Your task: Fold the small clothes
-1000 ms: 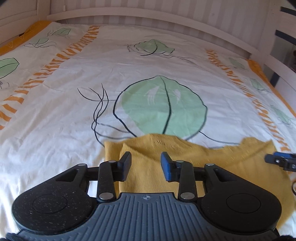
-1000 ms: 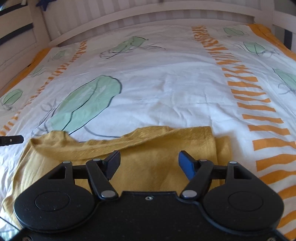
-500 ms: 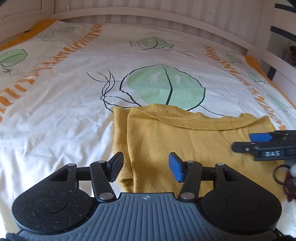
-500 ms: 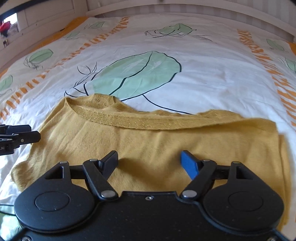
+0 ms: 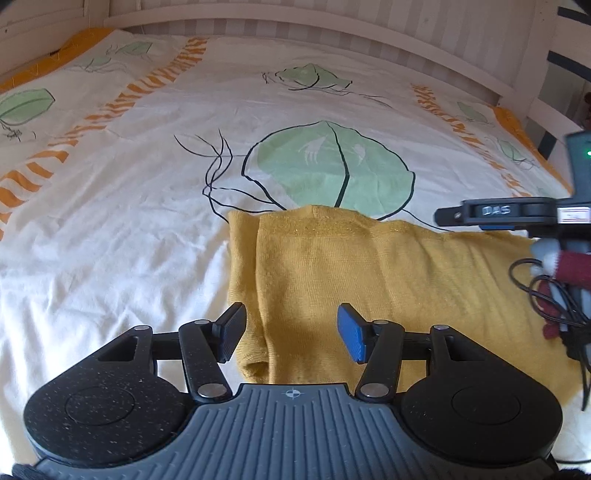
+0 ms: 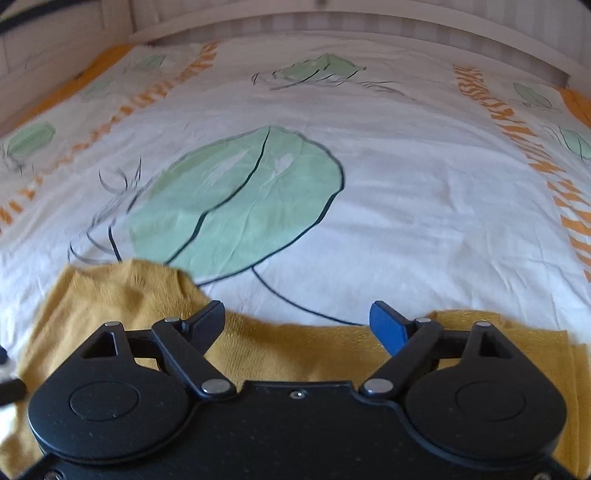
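Note:
A mustard-yellow knit garment (image 5: 369, 280) lies flat on the bed, its left side folded over in a narrow strip (image 5: 242, 280). My left gripper (image 5: 291, 328) is open and empty, just above the garment's near left part. My right gripper (image 6: 297, 325) is open and empty over the garment's far edge (image 6: 295, 347); it also shows from the side in the left wrist view (image 5: 491, 216), held above the garment's right part.
The bed cover (image 5: 147, 184) is white with green leaf prints and orange stripes. A white slatted bed rail (image 5: 332, 33) runs along the far side and right. A black cable (image 5: 554, 295) hangs from the right hand.
Both grippers pulled back and rose a little. The right gripper moved forward, so less of the garment shows in its view. The garment lies as before.

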A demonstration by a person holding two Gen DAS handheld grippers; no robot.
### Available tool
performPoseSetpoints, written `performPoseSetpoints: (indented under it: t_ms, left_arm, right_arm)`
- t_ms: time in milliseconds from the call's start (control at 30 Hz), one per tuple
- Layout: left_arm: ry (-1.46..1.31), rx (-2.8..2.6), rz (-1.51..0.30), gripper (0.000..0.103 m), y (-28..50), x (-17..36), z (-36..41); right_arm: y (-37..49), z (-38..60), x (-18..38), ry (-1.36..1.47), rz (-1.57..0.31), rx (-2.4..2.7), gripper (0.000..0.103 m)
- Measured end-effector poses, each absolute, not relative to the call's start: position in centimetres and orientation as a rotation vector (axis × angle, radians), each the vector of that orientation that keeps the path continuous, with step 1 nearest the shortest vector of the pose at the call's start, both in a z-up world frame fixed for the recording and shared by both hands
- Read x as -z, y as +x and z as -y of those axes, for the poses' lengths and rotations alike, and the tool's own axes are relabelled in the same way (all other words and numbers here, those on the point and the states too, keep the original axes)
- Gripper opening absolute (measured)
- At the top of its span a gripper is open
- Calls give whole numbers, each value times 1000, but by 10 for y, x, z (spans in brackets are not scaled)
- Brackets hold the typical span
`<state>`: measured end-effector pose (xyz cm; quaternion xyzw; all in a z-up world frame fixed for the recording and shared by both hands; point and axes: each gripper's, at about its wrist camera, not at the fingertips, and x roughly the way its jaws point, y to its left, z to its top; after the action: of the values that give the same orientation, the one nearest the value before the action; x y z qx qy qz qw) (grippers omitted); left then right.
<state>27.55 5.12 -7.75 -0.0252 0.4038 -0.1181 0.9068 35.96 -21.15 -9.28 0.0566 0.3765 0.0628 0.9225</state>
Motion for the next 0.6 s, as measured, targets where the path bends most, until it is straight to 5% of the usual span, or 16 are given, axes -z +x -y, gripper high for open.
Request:
performPoseSetpoints:
  t_ms: [233, 367, 600]
  left_arm:
    - [-38, 256, -879, 54, 277, 82, -36]
    - [-4, 234, -934, 68, 280, 87, -26]
    - [50, 232, -922, 94, 272, 88, -17]
  right_arm:
    - [309, 266, 74, 217, -737, -182, 92]
    - [282, 298, 78, 279, -741, -164, 102]
    - [253, 335, 89, 371, -774, -152, 103]
